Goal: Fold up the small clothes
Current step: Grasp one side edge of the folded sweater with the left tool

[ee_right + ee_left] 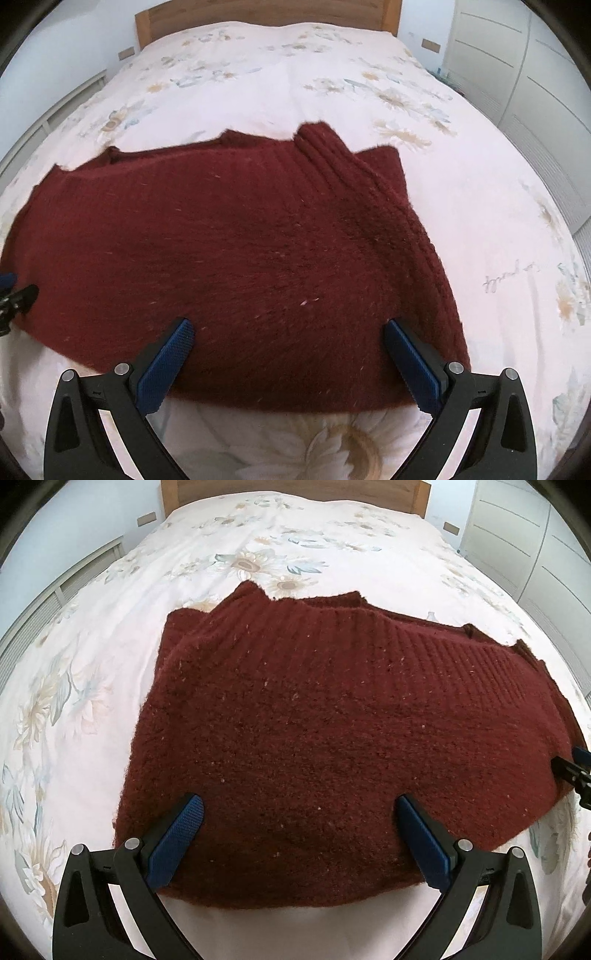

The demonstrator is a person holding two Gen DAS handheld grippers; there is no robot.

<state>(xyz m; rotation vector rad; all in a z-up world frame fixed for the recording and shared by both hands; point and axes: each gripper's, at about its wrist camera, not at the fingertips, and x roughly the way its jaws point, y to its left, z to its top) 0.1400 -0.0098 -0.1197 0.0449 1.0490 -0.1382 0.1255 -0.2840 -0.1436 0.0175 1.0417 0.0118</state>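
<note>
A dark red knitted sweater lies folded on the bed, with its ribbed hem across the far side. It also shows in the right wrist view. My left gripper is open, its blue pads over the sweater's near left part, holding nothing. My right gripper is open over the sweater's near right part, holding nothing. The right gripper's tip shows at the right edge of the left wrist view. The left gripper's tip shows at the left edge of the right wrist view.
The sweater rests on a white floral bedspread that runs back to a wooden headboard. White wardrobe doors stand to the right of the bed, a low white radiator cover to the left.
</note>
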